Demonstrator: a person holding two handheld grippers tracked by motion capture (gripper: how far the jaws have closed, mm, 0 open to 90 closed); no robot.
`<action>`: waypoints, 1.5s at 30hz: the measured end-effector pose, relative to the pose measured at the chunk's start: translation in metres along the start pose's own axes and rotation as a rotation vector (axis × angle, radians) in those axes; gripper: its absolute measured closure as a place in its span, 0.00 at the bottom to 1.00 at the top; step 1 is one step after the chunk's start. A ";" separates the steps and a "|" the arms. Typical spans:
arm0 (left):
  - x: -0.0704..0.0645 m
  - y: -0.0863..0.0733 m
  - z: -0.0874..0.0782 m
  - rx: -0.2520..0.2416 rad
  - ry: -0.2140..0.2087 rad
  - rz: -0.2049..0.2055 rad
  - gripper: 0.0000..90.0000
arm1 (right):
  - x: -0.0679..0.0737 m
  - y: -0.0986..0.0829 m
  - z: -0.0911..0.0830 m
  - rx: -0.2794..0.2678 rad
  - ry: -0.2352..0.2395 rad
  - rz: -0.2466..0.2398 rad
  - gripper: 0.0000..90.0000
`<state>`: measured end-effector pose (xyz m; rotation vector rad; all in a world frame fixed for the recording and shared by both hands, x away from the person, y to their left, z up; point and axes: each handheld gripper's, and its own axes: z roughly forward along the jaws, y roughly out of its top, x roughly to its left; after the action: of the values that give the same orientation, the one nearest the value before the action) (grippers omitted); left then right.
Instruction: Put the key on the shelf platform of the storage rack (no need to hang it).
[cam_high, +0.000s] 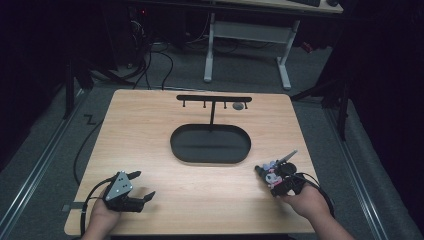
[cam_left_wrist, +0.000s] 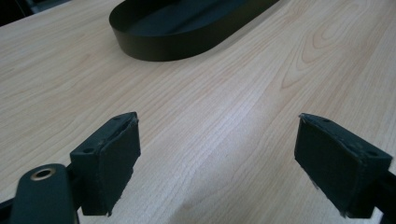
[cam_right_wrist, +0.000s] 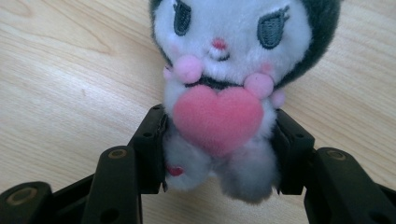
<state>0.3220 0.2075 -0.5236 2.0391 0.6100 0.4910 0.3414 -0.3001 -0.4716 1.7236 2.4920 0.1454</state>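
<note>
A small plush toy (cam_right_wrist: 219, 88) with a white face, dark hood and pink heart sits between the jaws of my right gripper (cam_right_wrist: 219, 154), which is shut on its lower body. In the high view the plush toy (cam_high: 270, 173) and right gripper (cam_high: 275, 176) are at the table's front right. My left gripper (cam_high: 141, 185) rests at the front left, open, with nothing between its pads (cam_left_wrist: 114, 161). A black oval tray (cam_high: 210, 144) lies mid-table, and a black hook stand (cam_high: 214, 99) rises behind it.
The light wooden table (cam_high: 150, 130) has bare room on either side of the tray. The oval tray's rim (cam_left_wrist: 154, 49) lies ahead of the left gripper. A small grey item (cam_high: 238, 106) hangs by the stand's right end. Cables and a desk frame (cam_high: 245, 50) are beyond the table.
</note>
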 end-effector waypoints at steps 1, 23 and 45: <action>0.000 0.000 0.001 0.003 -0.001 0.003 0.17 | 0.000 0.000 -0.002 0.000 -0.005 0.003 0.53; -0.001 0.005 0.009 0.005 -0.014 0.015 0.17 | 0.005 0.017 -0.029 -0.050 0.032 -0.009 0.53; 0.001 0.005 0.007 0.004 -0.011 0.016 0.17 | 0.024 0.051 -0.041 -0.106 0.069 -0.053 0.53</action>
<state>0.3273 0.2012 -0.5227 2.0500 0.5893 0.4884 0.3746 -0.2606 -0.4248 1.6376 2.5253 0.3312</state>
